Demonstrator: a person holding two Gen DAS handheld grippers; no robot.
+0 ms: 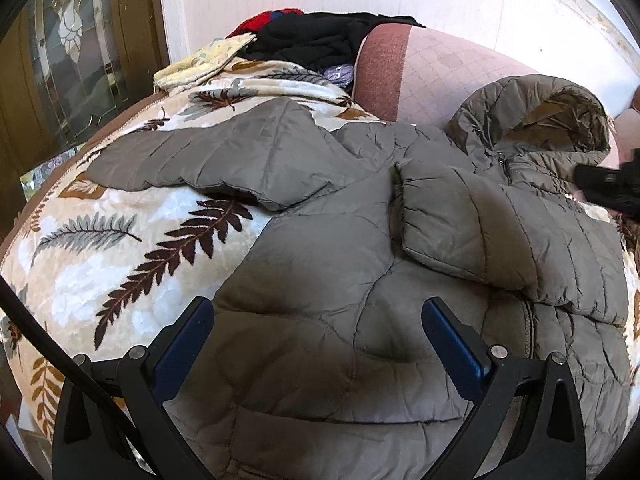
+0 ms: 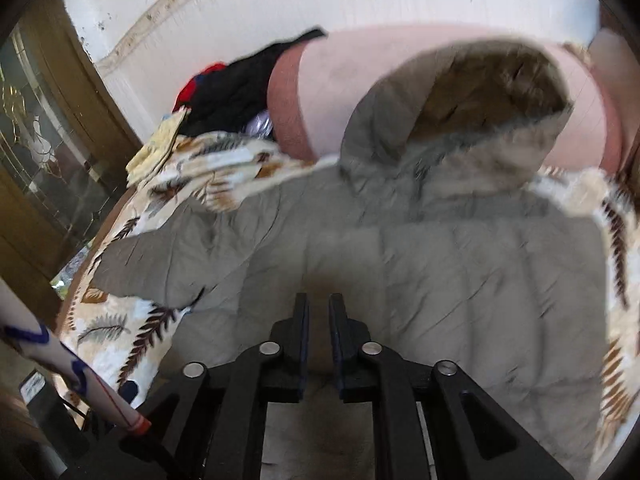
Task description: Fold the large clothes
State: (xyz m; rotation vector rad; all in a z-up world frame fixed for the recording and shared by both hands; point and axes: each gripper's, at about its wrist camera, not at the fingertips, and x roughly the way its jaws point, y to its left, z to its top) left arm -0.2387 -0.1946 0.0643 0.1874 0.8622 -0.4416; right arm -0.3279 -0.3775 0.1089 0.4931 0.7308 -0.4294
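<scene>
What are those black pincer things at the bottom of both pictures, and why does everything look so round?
Those are two grabbing tools, one in each of a person's hands. A little camera sits on each tool and looks along its fingers; its lens bends the picture round. One picture comes from the left gripper, the other from the right gripper. Both look down at a grey puffy jacket with a hood, spread on a blanket printed with leaves. One sleeve is already folded across the jacket. Behind lie a pile of dark clothes and a pink cushion. The left fingers stand wide open; the right ones are nearly together. Neither is holding anything.
</scene>
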